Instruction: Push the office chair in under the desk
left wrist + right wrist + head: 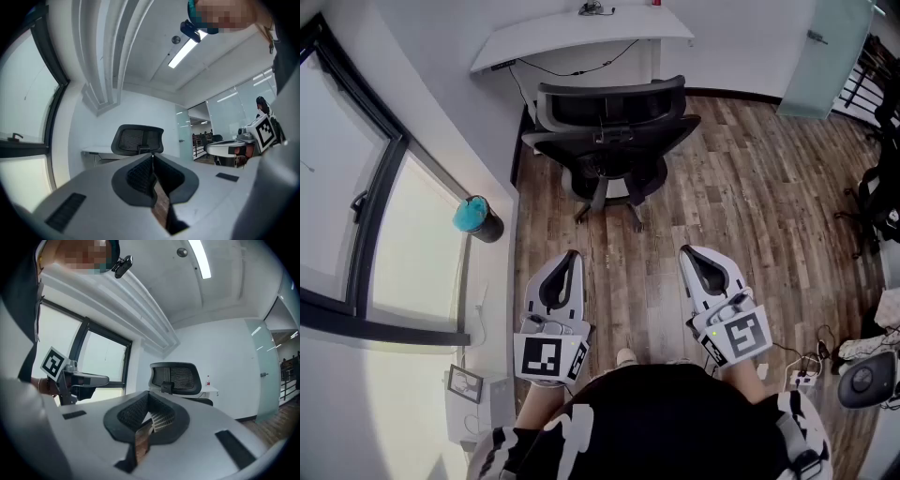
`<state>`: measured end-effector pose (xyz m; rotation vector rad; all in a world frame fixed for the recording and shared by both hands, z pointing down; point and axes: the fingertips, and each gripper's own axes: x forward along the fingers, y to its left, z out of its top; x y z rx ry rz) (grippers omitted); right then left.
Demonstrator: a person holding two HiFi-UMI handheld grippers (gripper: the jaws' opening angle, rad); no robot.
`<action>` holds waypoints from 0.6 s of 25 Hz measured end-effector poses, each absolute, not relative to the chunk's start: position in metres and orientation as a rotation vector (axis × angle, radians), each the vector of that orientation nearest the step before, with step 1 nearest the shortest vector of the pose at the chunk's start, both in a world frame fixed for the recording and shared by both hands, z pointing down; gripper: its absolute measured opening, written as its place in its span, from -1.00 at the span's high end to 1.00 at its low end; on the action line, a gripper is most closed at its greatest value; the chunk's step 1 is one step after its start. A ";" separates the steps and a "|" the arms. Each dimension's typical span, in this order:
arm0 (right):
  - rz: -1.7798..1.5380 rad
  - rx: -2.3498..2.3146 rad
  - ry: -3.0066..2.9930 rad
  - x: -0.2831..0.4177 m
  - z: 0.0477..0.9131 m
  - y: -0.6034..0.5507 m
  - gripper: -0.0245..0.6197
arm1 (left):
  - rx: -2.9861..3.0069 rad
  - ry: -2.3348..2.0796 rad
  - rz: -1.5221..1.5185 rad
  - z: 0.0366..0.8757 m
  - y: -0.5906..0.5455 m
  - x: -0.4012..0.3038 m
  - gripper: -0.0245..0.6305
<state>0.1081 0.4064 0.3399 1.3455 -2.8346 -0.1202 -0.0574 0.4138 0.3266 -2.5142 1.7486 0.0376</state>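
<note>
Chair: black office chair (609,141), mesh back w/ headrest mount, on wood floor (741,206); back faces the person, seat toward desk, castor base out in the open, not tucked in.
Desk: white desk (581,33) at far wall, just beyond chair; black cable (581,67) hangs below the top; small red-topped bottle (207,380) stands on it.
L gripper: L gripper (567,258) held level, aimed at chair, well apart from it; claw clenched, tips together, nothing in it.
R gripper: R gripper (689,253) beside it, same aim, also well short of chair; claw clenched, empty.
Print: no words readable; b/w square marker patterns on each gripper's cube.
Window side: window (347,187) on the person's left; dark cylinder w/ teal top (476,217) on the sill.
Far right: frosted glass door (830,56); another dark chair (877,202) at frame edge.
Person: black top, a gripper in each hand.
</note>
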 end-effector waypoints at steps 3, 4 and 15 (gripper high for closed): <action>-0.127 1.344 -2.825 0.106 0.341 0.408 0.90 | -2.511 1.745 0.051 0.325 0.415 -0.057 0.88; -0.128 1.343 -2.823 0.105 0.342 0.408 0.90 | -2.509 1.746 0.054 0.325 0.416 -0.058 0.88; -0.113 1.392 -2.799 0.101 0.348 0.414 0.90 | -2.533 1.726 0.045 0.331 0.420 -0.061 0.88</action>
